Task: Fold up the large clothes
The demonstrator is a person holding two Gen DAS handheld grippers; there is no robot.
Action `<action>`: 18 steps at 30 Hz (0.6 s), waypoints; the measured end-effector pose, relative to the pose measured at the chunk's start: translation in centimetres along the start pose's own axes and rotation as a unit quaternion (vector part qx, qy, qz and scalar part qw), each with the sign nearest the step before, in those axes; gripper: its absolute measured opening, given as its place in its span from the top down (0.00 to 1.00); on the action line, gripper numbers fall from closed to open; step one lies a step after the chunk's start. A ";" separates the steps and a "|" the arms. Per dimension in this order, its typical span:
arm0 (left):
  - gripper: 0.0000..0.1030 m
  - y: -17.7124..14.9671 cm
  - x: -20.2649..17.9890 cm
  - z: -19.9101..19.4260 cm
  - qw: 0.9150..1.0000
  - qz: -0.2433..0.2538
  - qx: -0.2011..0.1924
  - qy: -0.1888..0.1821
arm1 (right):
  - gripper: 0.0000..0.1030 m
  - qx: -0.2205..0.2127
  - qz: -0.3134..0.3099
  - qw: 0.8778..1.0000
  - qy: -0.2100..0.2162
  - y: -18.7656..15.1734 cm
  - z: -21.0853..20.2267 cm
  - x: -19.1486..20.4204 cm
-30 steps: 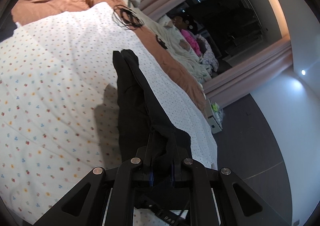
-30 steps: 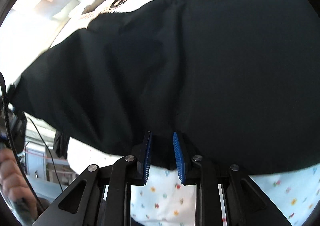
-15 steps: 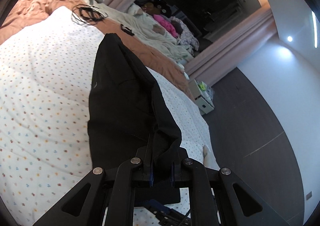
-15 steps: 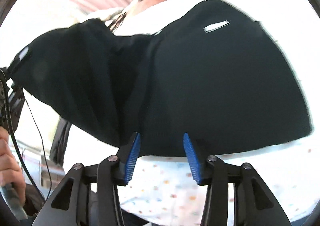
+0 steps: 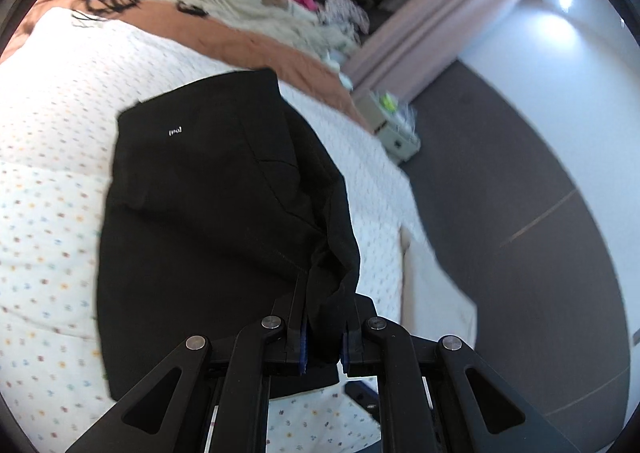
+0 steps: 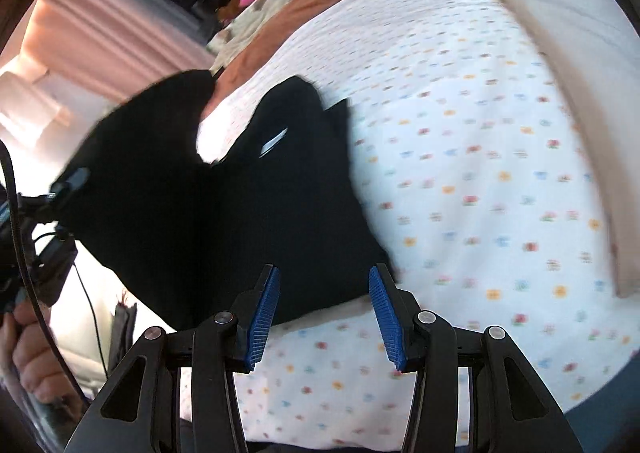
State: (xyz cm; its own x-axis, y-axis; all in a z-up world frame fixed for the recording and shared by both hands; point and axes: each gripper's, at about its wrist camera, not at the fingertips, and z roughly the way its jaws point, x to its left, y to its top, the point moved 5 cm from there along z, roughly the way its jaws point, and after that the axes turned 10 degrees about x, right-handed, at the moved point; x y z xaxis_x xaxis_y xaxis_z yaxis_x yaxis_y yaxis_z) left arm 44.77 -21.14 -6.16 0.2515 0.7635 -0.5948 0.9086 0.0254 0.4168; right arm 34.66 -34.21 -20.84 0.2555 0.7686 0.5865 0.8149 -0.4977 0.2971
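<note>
Black garment [image 5: 208, 213] lies partly folded on floral bedsheet [image 5: 48, 253], one edge clamped in left gripper [image 5: 323, 337]; right gripper [image 6: 324, 309] jaws just opened, empty; approx. midway, further folds req'd.

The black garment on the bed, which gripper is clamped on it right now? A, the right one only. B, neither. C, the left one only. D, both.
C: the left gripper has its jaws closed on a bunched edge of the black garment, while the right gripper has its blue pads spread apart with no cloth pinched between them, the garment lying just beyond on the bedsheet.
</note>
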 end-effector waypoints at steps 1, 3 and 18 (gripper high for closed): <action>0.89 -0.3 -0.3 1.4 1.000 0.004 0.014 0.007 | 0.54 -0.003 0.006 1.000 -0.002 0.0 -0.4 -0.6; 0.89 -0.7 -0.8 3.7 0.999 0.011 0.039 0.017 | 0.54 -0.009 0.016 1.000 -0.005 0.1 -1.2 -2.0; 0.42 -3.5 -2.4 6.9 0.992 0.053 0.115 -0.001 | 0.23 -0.031 0.025 0.999 0.033 0.3 -4.4 -3.8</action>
State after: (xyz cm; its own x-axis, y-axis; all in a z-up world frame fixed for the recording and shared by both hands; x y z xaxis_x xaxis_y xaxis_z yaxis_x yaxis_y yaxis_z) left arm 43.30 -27.48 -10.94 0.3503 0.7529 -0.5572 0.9291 -0.2037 0.3088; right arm 31.58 -39.06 -19.68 0.2574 0.7152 0.6498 0.7680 -0.5595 0.3116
